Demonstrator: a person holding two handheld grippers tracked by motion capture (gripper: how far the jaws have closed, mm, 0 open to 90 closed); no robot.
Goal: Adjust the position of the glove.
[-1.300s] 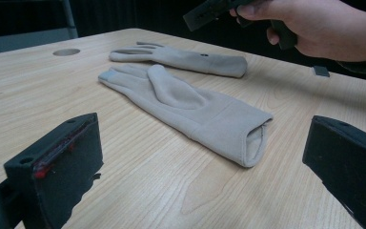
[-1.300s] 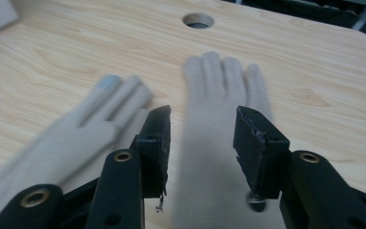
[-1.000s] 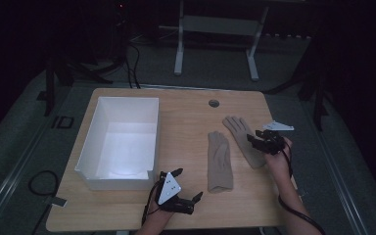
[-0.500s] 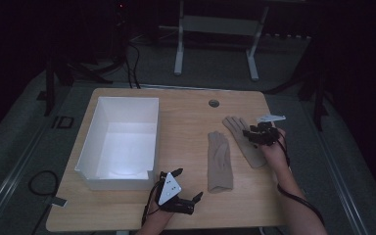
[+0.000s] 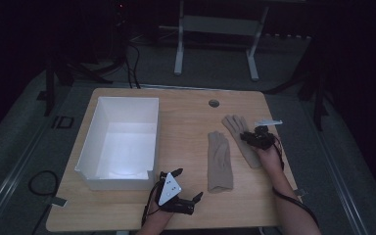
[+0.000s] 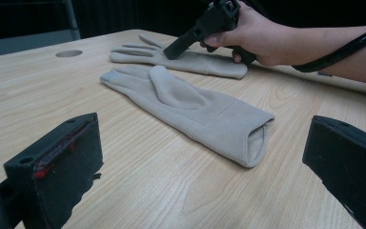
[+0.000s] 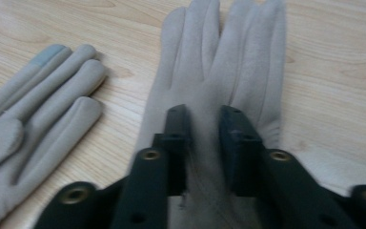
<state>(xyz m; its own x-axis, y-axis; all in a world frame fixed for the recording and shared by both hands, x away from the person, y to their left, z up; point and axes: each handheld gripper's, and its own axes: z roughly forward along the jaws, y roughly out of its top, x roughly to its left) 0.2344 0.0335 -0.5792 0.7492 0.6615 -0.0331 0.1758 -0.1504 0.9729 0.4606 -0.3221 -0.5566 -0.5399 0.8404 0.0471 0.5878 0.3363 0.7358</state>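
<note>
Two beige gloves lie side by side on the wooden table [image 5: 186, 122]. On the right glove [image 5: 236, 126] [image 7: 248, 57] [image 6: 190, 62] rests my right gripper [image 5: 248, 137] [image 7: 204, 119] [image 6: 171, 50], tips down near the palm. Its jaws have just been closing and now pinch a fold of that glove's fabric between them. The left glove [image 5: 219, 161] [image 6: 195, 109] [image 7: 43, 95] lies flat and untouched, cuff toward me. Near the table's front edge my left gripper [image 5: 188, 183] [image 6: 205, 143] stands wide open, pointing at that cuff with nothing between its jaws.
A deep white box [image 5: 127, 100] stands on the table's left half, beside my left gripper. A round cable hole [image 5: 214, 103] sits near the far edge. The dark floor and a metal frame lie beyond the table.
My right gripper has sunk onto the right glove and its jaws have narrowed on the fabric. The left gripper and both gloves have stayed where they were.
</note>
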